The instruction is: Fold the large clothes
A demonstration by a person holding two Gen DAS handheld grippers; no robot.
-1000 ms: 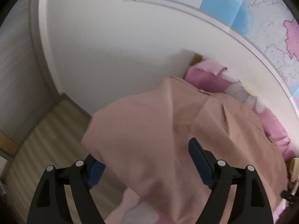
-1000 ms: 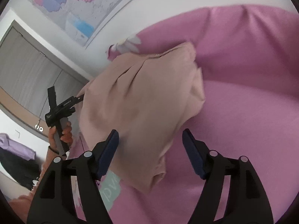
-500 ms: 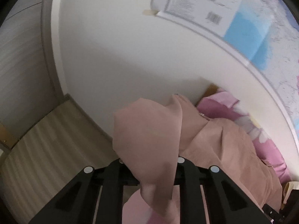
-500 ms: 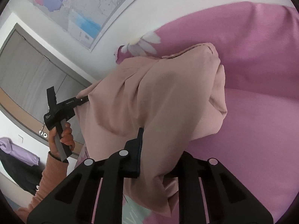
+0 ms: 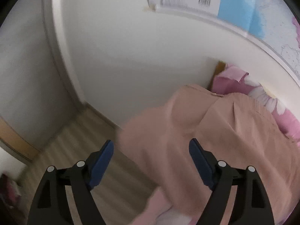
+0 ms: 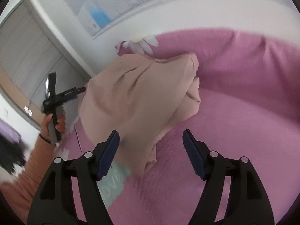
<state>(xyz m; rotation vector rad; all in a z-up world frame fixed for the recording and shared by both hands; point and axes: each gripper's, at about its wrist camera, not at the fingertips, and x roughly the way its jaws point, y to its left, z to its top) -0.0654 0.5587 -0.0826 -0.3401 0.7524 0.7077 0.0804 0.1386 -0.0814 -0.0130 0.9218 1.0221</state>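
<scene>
Wall: a white wall (image 5: 131, 60) is standing behind the bed, with a map (image 5: 243, 9) hanging on it, one corner taped.
Floor: a pale wood floor (image 5: 75, 146) is showing below the left gripper, blurred.
Door: a grey door (image 6: 28, 46) is showing at the left of the right wrist view.
Bed: a pink blanket (image 6: 243, 103) with a white flower print is covering the bed and is bunching into a ridge along the wall.
Garment: a beige garment (image 6: 142, 93) is lying in a loose heap on the pink blanket, near the bed's edge, one end drooping toward the right gripper.
Left gripper: the left gripper (image 5: 151, 161) is opening, its blue pads standing wide apart; the garment's blurred edge is lying in the gap between them, and neither pad is pressing on it.
Right gripper: the right gripper (image 6: 151, 152) is opening too, pads apart; the garment's lower end is lying between them, nearer the left pad, ungripped.
Hand: a hand (image 6: 53, 123) in an orange sleeve (image 6: 26, 178) is holding the left gripper's handle just beside the heap.
In the way: nothing is lying over the garment.
</scene>
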